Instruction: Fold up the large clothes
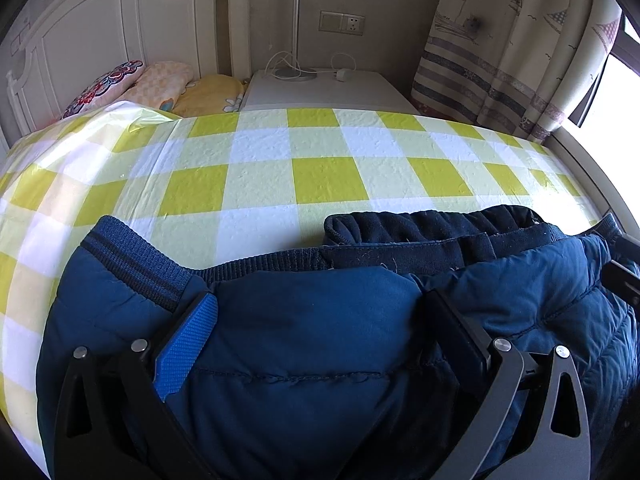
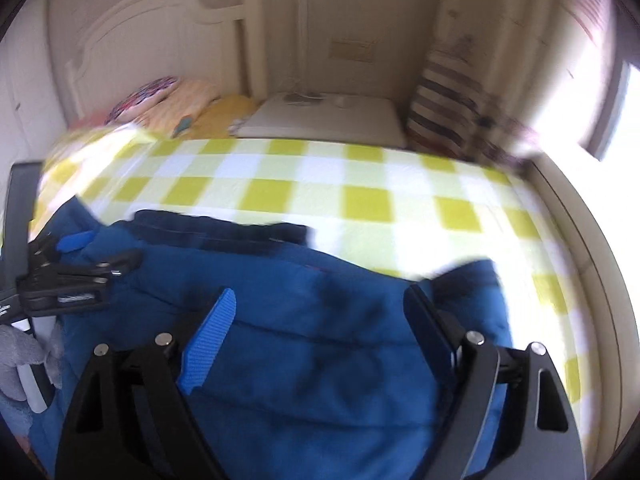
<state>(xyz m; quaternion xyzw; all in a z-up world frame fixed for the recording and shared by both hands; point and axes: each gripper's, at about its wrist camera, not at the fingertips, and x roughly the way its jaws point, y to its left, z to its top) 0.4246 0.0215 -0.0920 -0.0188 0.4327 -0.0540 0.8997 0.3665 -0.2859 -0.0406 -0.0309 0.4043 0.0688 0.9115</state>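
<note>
A blue quilted jacket (image 1: 312, 360) lies folded on the yellow-and-white checked sheet (image 1: 320, 176), with its ribbed hem (image 1: 132, 260) and dark navy lining (image 1: 420, 236) towards the far side. My left gripper (image 1: 320, 298) is open wide, its fingers set down on the padded fabric, which bulges between them. In the blurred right wrist view my right gripper (image 2: 320, 293) is also open over the jacket (image 2: 320, 368), near its right end. The left gripper (image 2: 92, 250) shows there at the jacket's left end, held by a grey-gloved hand (image 2: 20, 360).
Pillows (image 1: 160, 88) lie by the white headboard (image 1: 100, 40) at the far left. A white bedside table (image 1: 320, 92) with a lamp base and cables stands behind the bed. A striped curtain (image 1: 500, 60) and a bright window are at the right, beyond the bed's edge (image 1: 592, 176).
</note>
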